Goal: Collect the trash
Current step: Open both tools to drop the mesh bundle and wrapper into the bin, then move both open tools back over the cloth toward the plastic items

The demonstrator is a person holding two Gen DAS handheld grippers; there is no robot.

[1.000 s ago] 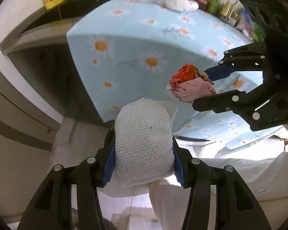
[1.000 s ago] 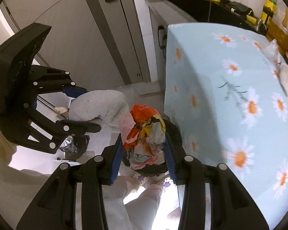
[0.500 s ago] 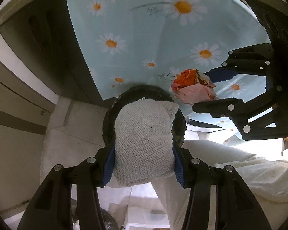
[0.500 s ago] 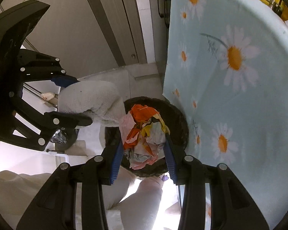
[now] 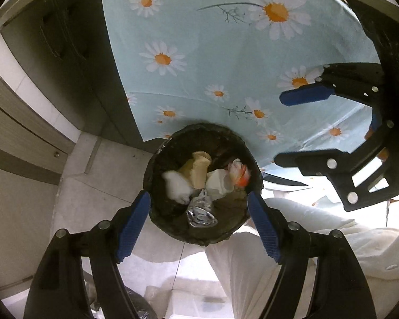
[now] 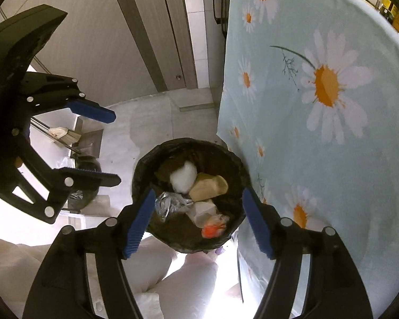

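A black-lined trash bin (image 5: 157,164) (image 6: 141,167) stands on the floor beside the table. Inside it lie a white mesh wad (image 5: 177,187) (image 6: 183,176), an orange-and-pink wrapper wad (image 5: 238,172) (image 6: 212,227), a tan paper cup (image 5: 198,168) (image 6: 208,187), a white cup (image 5: 218,182) and crumpled foil (image 5: 199,211) (image 6: 169,203). My left gripper (image 5: 199,230) (image 6: 113,147) hangs over the bin, jaws opening, nothing between its pads. My right gripper (image 6: 196,222) (image 5: 278,127) is also above the bin, jaws opening and empty.
A light-blue daisy tablecloth (image 5: 226,53) (image 6: 319,106) hangs down right next to the bin. A grey door and frame (image 6: 135,32) stand behind. A broom and dustpan (image 6: 63,137) and a small dark bag (image 6: 83,194) lie at left. The person's white clothing (image 5: 252,265) is below.
Both grippers sank toward the bin, then their jaws spread apart. The white mesh wad left my left gripper and the orange-pink wrapper wad left my right; both now lie in the bin.
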